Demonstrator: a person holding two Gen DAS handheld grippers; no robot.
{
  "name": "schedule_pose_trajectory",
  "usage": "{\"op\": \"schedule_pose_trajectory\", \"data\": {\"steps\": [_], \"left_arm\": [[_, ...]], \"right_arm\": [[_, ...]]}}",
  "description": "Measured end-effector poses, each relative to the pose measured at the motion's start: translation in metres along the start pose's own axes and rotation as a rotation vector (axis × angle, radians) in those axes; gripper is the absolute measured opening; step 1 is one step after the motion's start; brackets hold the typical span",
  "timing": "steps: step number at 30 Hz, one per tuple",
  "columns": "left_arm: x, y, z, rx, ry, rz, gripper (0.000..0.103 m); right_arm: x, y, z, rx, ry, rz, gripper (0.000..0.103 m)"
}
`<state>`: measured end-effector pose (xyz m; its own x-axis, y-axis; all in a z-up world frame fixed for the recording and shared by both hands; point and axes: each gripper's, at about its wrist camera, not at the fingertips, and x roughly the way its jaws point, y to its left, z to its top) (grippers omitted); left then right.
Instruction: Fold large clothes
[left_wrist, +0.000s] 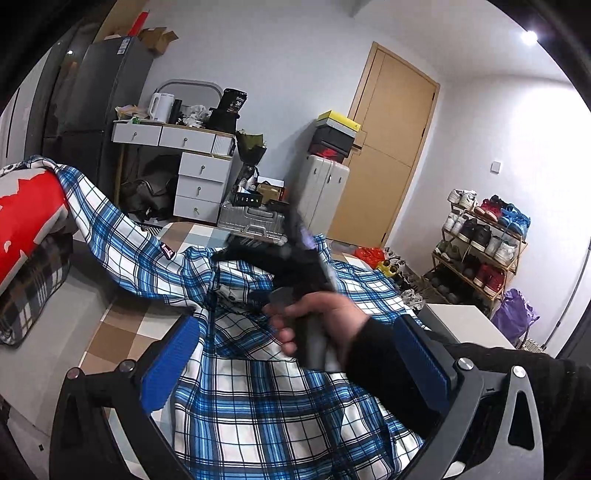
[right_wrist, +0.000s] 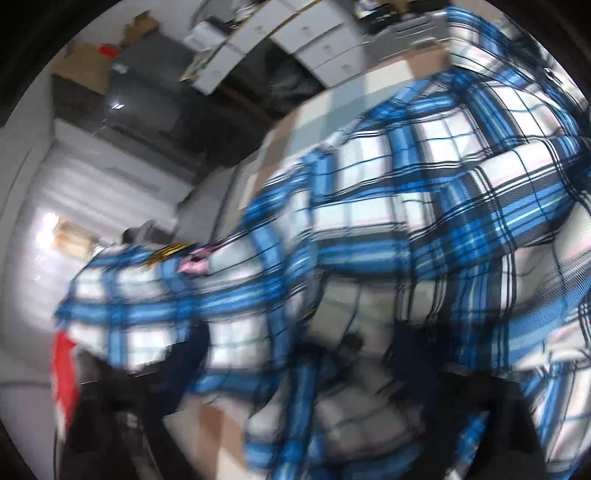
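A large blue, white and black plaid shirt lies crumpled on a checked surface, one sleeve stretched up to the left over a red and grey bundle. My left gripper is open just above the shirt, its blue pads wide apart and empty. A hand in a black sleeve holds my right gripper, blurred, over the shirt's collar area. In the right wrist view the shirt fills the frame, heavily blurred; the right gripper's dark fingers sit low in the frame and their state is unclear.
A plaid blanket lies at the left under the bundle. Behind stand a white desk with drawers, a silver suitcase, a white cabinet, a wooden door and a shoe rack. A white box sits at the right.
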<state>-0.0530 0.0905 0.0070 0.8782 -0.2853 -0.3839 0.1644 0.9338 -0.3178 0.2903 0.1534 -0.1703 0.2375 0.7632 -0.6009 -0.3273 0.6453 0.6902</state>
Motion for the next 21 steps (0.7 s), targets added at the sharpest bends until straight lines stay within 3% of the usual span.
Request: {"op": "schedule_pose_trajectory", "data": {"steps": [2, 4, 7, 8, 12, 14, 17, 21], "left_arm": [[-0.001, 0.001, -0.002, 0.000, 0.005, 0.001, 0.102], [0.002, 0.001, -0.002, 0.001, 0.018, 0.003, 0.102], [0.004, -0.001, -0.004, 0.005, 0.028, 0.007, 0.102], [0.005, -0.001, -0.004, 0.008, 0.030, 0.008, 0.102], [0.006, -0.003, -0.006, 0.028, 0.028, 0.023, 0.102], [0.008, -0.003, -0.006, 0.026, 0.033, 0.032, 0.102], [0.012, 0.000, -0.005, 0.019, 0.047, 0.036, 0.102], [0.017, 0.002, -0.005, 0.020, 0.063, 0.070, 0.102]], "right_arm": [[-0.021, 0.004, 0.002, -0.023, -0.021, 0.050, 0.103], [-0.053, -0.002, 0.005, -0.031, -0.086, 0.038, 0.103], [-0.087, -0.029, 0.018, -0.001, -0.148, -0.096, 0.103], [-0.097, -0.045, 0.022, 0.022, -0.154, -0.184, 0.103], [-0.114, -0.103, 0.033, 0.102, -0.117, -0.364, 0.103], [-0.128, -0.129, 0.030, 0.162, -0.125, -0.364, 0.103], [-0.137, -0.159, 0.022, 0.278, -0.132, -0.262, 0.103], [-0.140, -0.151, 0.014, 0.193, -0.087, -0.284, 0.103]]}}
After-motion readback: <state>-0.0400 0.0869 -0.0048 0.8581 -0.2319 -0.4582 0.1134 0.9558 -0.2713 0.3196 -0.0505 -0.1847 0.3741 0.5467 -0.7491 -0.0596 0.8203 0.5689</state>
